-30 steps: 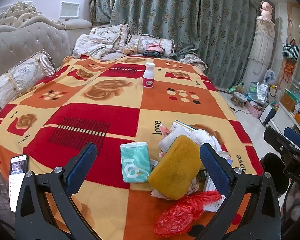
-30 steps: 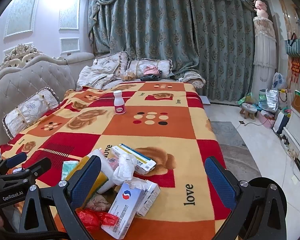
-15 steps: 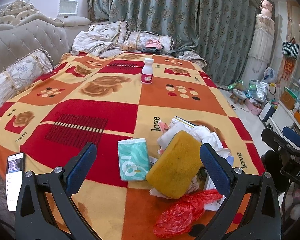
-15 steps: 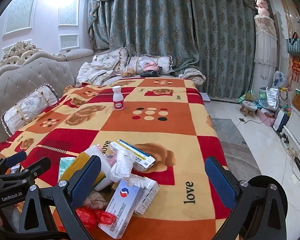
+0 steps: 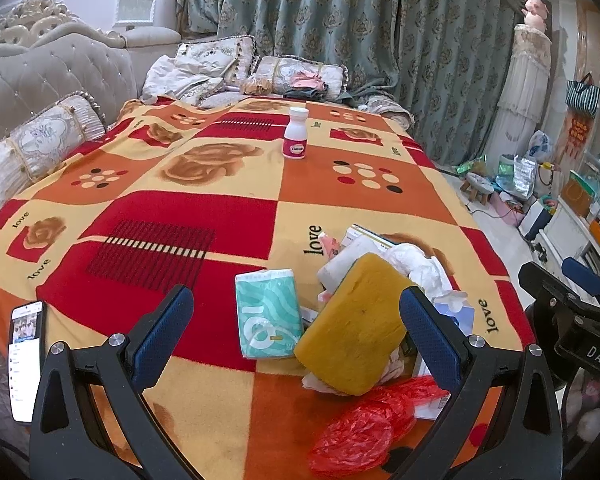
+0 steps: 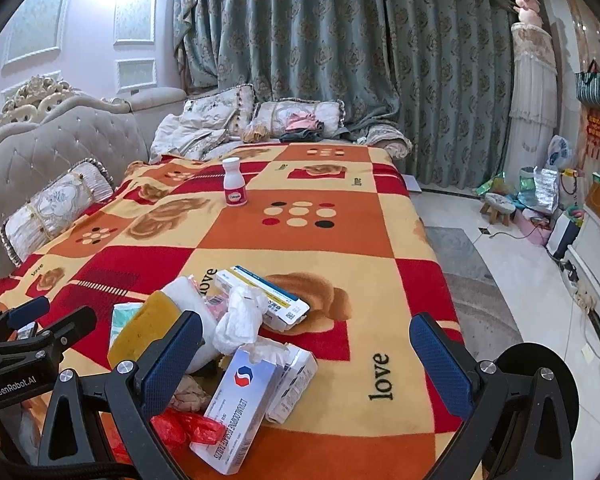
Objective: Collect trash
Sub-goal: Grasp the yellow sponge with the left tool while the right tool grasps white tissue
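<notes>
Left gripper (image 5: 296,324): fingers spread wide, empty, hovering over the near end of the blanket (image 5: 204,216).
Right gripper (image 6: 306,352): fingers spread wide, pinching nothing, poised above the same heap.
Trash pile: yellow sponge (image 5: 354,326) propped just inside the left gripper's right finger; teal tissue pack (image 5: 268,314) flat between the left fingers; crumpled red plastic bag (image 5: 364,432) nearer than the sponge.
Right-side view: white medicine box (image 6: 242,404) lying between the right fingers, close to the left one; wadded white tissue (image 6: 240,320) beyond it.
Best approach, by judgement: close on one firm item at a time, sponge or box first, squarely across its narrow sides, leaving soft wads for last.
Containers: white pill bottle (image 5: 296,133) upright, capped, well beyond both sets of fingertips, contents unseen; no bin in view.
Bystander: phone (image 5: 26,360) outside the left finger, not trash.
</notes>
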`<state>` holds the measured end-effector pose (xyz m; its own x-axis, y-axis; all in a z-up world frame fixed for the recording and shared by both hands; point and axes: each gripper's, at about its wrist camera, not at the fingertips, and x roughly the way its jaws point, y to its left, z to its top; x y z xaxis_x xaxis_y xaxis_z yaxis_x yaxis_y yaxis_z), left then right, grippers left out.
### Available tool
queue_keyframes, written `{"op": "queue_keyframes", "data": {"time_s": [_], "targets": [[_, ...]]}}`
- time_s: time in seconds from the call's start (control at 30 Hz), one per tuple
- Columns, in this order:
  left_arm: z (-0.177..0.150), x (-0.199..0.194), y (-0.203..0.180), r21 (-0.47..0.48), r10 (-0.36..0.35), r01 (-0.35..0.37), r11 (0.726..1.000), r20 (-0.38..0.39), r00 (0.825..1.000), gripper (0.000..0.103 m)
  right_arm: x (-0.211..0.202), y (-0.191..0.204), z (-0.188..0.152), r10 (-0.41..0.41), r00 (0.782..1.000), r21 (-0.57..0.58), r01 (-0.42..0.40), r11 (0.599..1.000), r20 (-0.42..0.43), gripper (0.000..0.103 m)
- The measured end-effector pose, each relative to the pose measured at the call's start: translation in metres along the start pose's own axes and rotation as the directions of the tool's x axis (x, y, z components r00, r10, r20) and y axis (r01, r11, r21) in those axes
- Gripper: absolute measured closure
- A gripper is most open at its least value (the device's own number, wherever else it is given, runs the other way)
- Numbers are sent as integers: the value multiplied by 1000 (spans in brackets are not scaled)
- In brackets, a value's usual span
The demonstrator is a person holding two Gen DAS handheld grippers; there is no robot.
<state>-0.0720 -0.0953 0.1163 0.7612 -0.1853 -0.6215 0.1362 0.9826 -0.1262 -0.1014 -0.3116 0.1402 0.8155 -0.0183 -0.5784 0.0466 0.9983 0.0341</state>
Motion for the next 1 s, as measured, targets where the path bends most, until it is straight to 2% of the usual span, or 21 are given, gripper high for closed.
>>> {"op": "queue_keyframes", "data": {"time_s": [0.3,0.5,0.6,0.73,0.83,1.0], "targets": [[-5,6,7,13,-29,30,999,-45,999,1,9,-5,-5,1,1000,1,-1,1000,-23,0],[-12,19,11,41,-70,74,996,-101,992,1,24,-16,-17,38,994,23,-36,999,-103,0],[-15,23,6,85,-84,95,992,-117,990,1,33,-17,-24,83,985,41,-78,996,-149,8],[-15,23,6,124,-81,96,988,-118,990,1,51,-12,-35,160,961,70,-148,987,-225,22],[-14,25,11,121,-89,104,987,-130,988,1,61,-5,-39,200,947,92,-182,979,-251,23],[-13,31,9,130,-108,129,983,-153,982,1,68,5,-41,200,944,82,-185,979,-263,23]]}}
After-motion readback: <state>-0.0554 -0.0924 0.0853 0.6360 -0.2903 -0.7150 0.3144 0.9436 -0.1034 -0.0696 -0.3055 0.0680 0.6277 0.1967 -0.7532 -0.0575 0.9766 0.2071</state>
